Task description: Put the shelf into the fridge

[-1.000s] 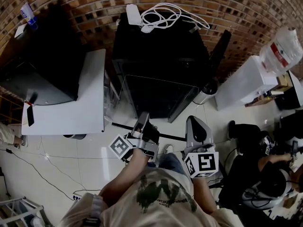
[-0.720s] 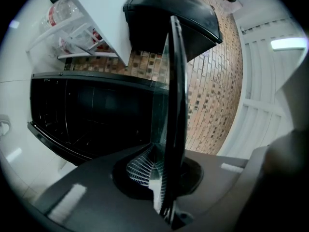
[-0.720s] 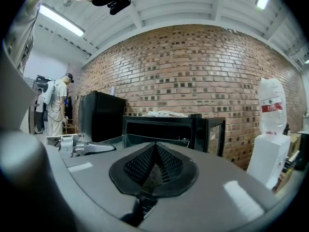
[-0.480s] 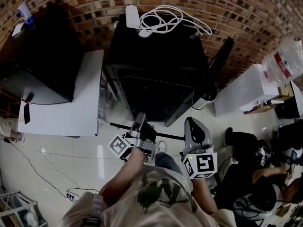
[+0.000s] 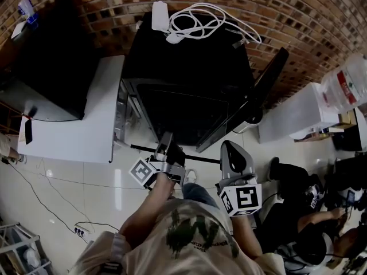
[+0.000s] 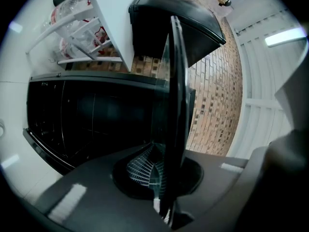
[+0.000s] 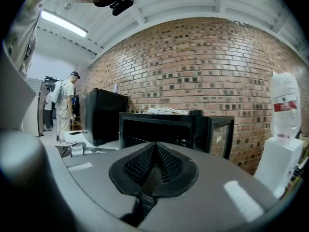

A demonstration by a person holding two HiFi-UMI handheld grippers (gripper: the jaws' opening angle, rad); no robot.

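The black fridge (image 5: 189, 62) stands against the brick wall, its door (image 5: 252, 102) swung open to the right and its inside (image 5: 183, 116) dark. My left gripper (image 5: 166, 149) is shut on the shelf (image 5: 198, 158), a thin dark-edged pane held level just in front of the opening. In the left gripper view the shelf (image 6: 175, 95) runs edge-on from between the jaws towards the fridge (image 6: 87, 124). My right gripper (image 5: 232, 156) hangs to the right of the shelf, shut and holding nothing; its own view looks at the fridge (image 7: 159, 129) and the door (image 7: 219, 137).
A white table (image 5: 74, 125) with a black box (image 5: 51, 67) stands left of the fridge. A white cable (image 5: 200, 19) lies on the fridge top. A water dispenser (image 5: 292, 116) with its bottle (image 5: 347, 85) is at the right. A seated person (image 5: 309, 211) is at lower right.
The fridge has come nearer in the head view, and both grippers with the shelf now sit closer to its open front. The left gripper's hold is unchanged.
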